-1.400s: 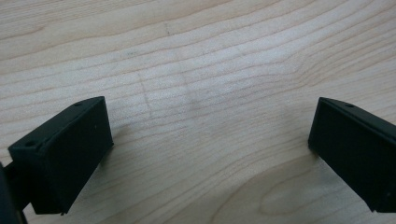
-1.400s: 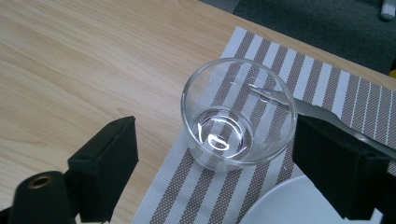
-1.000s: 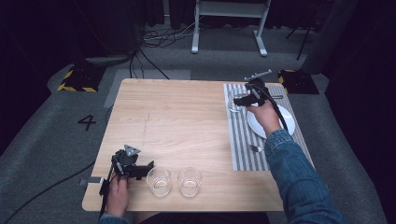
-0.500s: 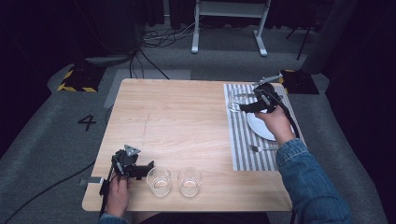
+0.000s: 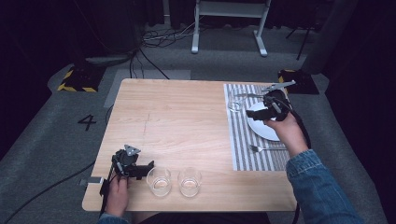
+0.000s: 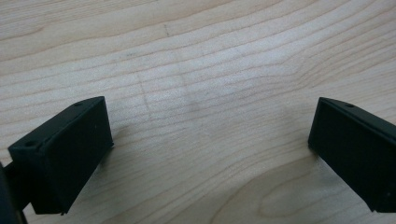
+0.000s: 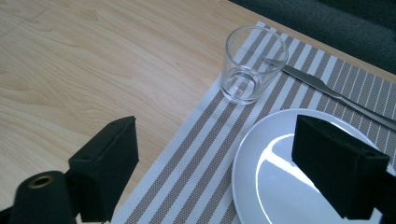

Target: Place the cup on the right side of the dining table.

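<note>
- High view: we see the left gripper [image 5: 148, 164] parked low on the pale wooden table [image 5: 187, 121], two clear round tumblers [image 5: 159, 180] just beside its tips, likely waiting to be taken. The right gripper [image 5: 251, 111] hovers over the round white plate [image 5: 266, 131] on the grey-and-white striped placemat [image 5: 243, 140]; a metal fork [image 5: 261, 149] lies behind it, nearer the person.
- Left gripper view: jaws wide, nothing between them, bare wood below, so idle.
- Right gripper view: jaws wide and empty, one over the plate rim. Ahead stands a small clear drinking glass [image 7: 254, 64] on the mat, touching a steel knife [image 7: 336, 95]; we judge it the probable target.
</note>
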Available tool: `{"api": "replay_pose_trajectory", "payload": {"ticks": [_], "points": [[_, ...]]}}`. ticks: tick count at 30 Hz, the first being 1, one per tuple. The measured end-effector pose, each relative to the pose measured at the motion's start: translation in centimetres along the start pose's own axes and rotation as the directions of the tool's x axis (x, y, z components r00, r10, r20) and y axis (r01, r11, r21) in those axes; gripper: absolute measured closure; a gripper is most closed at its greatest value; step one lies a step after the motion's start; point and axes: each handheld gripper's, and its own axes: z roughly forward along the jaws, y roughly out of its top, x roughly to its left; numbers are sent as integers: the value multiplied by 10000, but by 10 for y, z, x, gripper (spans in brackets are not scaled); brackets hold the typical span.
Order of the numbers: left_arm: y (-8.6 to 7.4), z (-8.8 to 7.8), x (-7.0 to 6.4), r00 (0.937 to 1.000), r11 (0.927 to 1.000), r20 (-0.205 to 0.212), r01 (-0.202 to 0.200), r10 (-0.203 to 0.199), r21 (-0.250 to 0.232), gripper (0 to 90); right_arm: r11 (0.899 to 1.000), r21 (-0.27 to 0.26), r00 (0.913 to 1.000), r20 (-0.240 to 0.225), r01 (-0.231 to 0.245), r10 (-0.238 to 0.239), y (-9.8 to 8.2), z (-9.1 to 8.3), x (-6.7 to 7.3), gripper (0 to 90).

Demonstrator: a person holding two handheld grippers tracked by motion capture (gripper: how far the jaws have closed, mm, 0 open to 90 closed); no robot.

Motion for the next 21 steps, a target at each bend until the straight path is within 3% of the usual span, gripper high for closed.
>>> {"api": "replay_pose_trajectory", "payload": {"ticks": [10, 21], "points": [[0, 0, 0, 10000, 10000, 13, 9, -9, -11, 0, 10000, 30, 9997, -236, -36, 37, -27, -17, 1, 153], [0, 0, 0, 10000, 10000, 5, 4, -4, -1, 0, 9993, 251, 9991, -348, 261, -252, -56, -33, 7, 150]]}}
